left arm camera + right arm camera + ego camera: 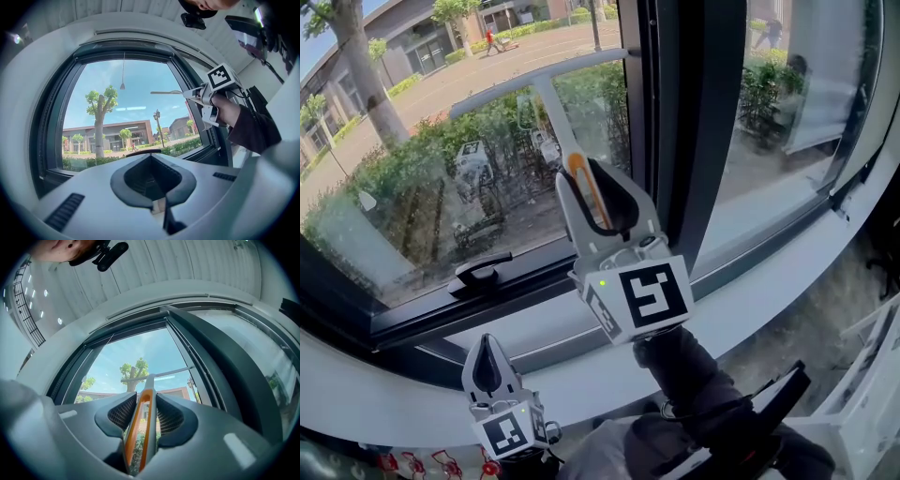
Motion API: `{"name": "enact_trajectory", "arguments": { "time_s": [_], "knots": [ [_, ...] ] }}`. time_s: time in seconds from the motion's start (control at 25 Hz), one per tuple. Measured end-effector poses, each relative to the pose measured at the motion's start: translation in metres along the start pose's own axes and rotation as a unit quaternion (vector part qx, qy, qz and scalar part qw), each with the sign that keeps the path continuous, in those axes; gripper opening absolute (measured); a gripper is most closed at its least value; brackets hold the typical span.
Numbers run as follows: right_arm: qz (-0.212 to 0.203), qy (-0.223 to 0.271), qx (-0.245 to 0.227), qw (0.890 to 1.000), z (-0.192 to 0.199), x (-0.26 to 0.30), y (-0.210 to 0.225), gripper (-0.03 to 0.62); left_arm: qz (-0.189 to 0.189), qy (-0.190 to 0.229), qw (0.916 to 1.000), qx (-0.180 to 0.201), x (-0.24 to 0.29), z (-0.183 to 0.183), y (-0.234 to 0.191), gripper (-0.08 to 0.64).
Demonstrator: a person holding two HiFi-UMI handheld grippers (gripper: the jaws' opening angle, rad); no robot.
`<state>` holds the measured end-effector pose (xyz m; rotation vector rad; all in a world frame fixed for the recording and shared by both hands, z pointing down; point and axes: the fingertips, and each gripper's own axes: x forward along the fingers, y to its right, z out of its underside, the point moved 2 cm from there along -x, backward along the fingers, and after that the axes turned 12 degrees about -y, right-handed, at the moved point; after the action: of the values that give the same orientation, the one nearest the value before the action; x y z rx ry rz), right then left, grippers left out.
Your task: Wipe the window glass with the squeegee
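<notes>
The squeegee [551,108] has a white neck and an orange-edged handle, and its long blade lies across the upper part of the window glass [431,169]. My right gripper [592,178] is shut on the handle, just in front of the pane. The right gripper view shows the handle [143,427] between the pads and the blade [159,375] on the glass. Low by the white sill, my left gripper [485,361] is shut on nothing. In the left gripper view, its closed tips [159,206] face the glass [126,117], with the squeegee blade [166,92] up at the right.
A black latch handle [478,274] sits on the lower window frame. A dark upright frame post [675,122] separates this pane from a second pane [778,112] on the right. The white sill [750,281] curves below. A white rack [872,375] stands at the bottom right.
</notes>
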<state>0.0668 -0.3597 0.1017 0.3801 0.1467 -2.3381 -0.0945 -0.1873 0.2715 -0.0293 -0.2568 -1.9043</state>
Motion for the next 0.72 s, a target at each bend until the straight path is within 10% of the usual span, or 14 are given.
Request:
{"name": "enact_trajectory", "arguments": {
  "time_s": [0.72],
  "knots": [
    [0.003,-0.022,0.003,1.000,0.026,-0.014,0.000,0.130,-0.002,-0.006,1.0000,0.005,-0.015,0.003,0.005,-0.002]
  ]
}}
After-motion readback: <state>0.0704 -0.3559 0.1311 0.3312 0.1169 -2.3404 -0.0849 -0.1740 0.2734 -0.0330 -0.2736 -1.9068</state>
